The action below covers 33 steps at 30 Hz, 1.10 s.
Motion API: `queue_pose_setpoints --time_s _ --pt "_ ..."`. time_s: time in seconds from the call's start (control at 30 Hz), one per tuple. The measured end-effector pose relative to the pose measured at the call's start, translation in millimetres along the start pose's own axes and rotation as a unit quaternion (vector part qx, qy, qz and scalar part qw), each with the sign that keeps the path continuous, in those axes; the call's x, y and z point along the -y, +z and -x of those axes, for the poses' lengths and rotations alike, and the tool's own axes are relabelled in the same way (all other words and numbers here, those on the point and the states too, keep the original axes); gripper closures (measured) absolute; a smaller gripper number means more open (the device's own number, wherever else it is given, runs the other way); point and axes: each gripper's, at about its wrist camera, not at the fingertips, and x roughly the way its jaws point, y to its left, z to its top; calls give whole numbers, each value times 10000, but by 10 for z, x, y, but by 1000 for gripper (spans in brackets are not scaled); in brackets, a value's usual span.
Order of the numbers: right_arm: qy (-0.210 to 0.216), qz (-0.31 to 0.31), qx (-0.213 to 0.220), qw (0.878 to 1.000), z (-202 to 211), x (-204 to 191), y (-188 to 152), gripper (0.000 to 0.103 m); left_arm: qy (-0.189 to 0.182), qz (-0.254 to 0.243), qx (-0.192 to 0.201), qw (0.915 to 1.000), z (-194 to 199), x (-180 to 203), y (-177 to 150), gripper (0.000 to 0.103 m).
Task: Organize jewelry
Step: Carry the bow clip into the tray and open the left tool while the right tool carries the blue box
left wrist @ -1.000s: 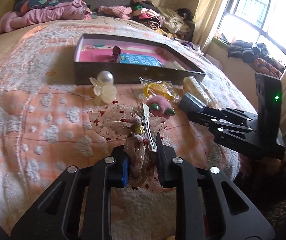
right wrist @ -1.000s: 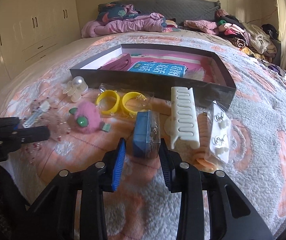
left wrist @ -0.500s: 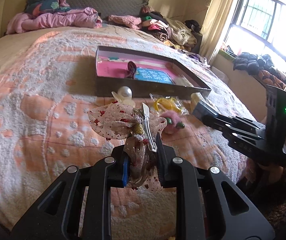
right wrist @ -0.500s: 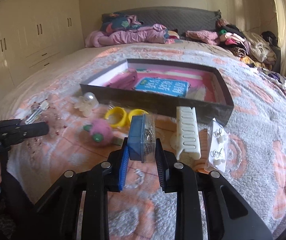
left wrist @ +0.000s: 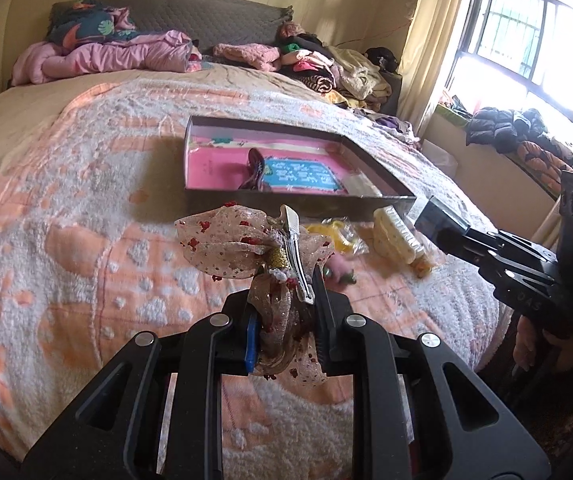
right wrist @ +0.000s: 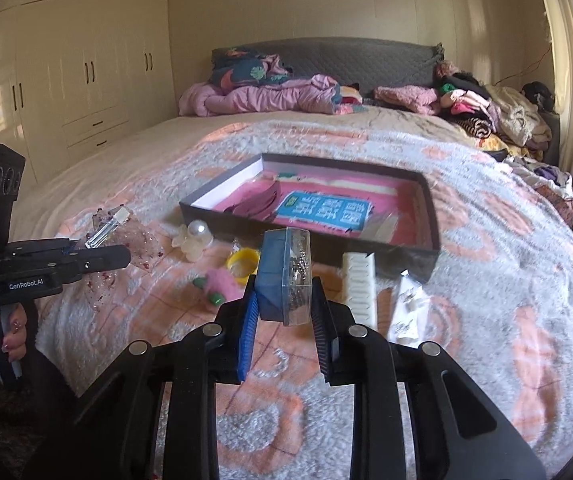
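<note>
A sheer beige mesh hair bow with red specks and a silver clip (left wrist: 262,248) is held upright above the bed. A small blue box with a clear lid (right wrist: 285,276), holding tiny metal pieces, is lifted too. Beyond both lies an open dark shallow tray with pink lining (right wrist: 222,216).

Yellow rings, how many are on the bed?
1 that I can see for sure: a yellow ring lies on the blanket, just left of the blue box held in the right tongs. The box may hide more.
</note>
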Motion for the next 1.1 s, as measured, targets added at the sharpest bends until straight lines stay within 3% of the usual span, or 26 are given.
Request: queue_pose_setpoints --time_s 0.4,1.1 --pt "-413 -25 362 9985 190 295 179 79 -183 -378 317 9986 -129 295 420 89" --pt "-912 -182 831 9922 255 766 509 79 -385 -851 441 9947 -689 688 1058 89"
